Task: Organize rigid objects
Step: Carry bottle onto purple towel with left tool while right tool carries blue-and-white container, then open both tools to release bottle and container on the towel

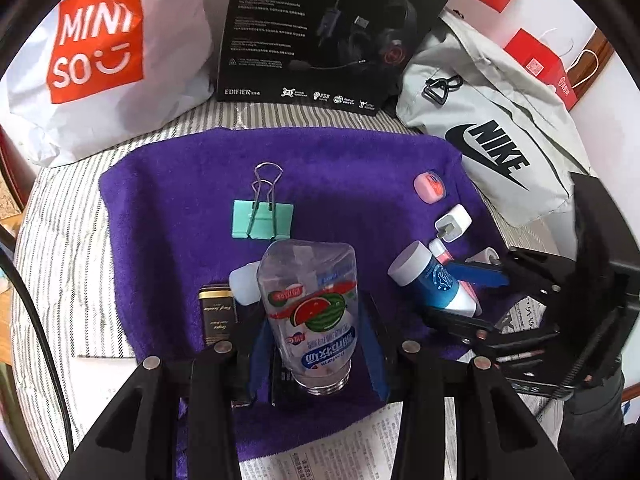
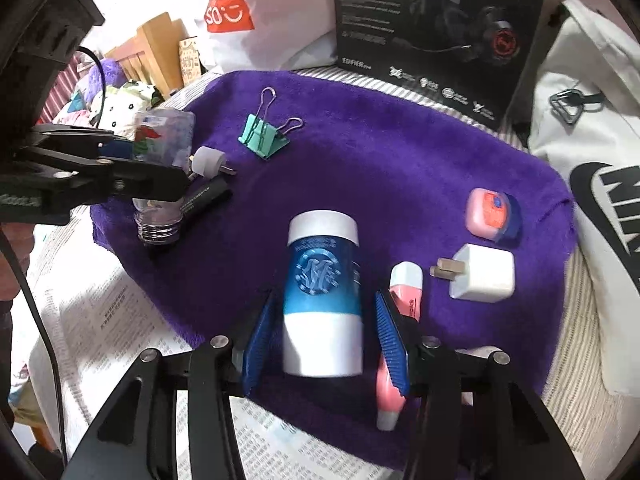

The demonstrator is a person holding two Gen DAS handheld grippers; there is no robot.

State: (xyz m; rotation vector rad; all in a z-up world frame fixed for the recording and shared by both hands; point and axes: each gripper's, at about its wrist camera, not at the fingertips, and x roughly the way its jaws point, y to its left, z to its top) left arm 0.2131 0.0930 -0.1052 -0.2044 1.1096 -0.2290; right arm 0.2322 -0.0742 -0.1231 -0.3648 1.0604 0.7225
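On a purple towel (image 1: 340, 160) lie several small objects. My left gripper (image 1: 318, 352) is open around a clear plastic bottle with a watermelon label (image 1: 310, 304); its blue pads stand apart from the bottle's sides. The bottle and left gripper also show in the right wrist view (image 2: 160, 152). My right gripper (image 2: 326, 340) is open around a blue-and-white tube (image 2: 323, 296), with gaps on both sides. A teal binder clip (image 1: 262, 218), a pink tin (image 1: 429, 187), a white charger (image 1: 453, 224), a pink stick (image 2: 400, 320), a black tube (image 1: 216, 312) and a white adapter (image 2: 208, 162) lie nearby.
A Miniso bag (image 1: 96, 64), a black Edifier headset box (image 1: 332, 28) and a grey Nike bag (image 1: 492, 132) stand behind the towel. Newspaper (image 2: 100, 320) covers the near surface. Red paper bags (image 1: 540, 64) sit at the back right.
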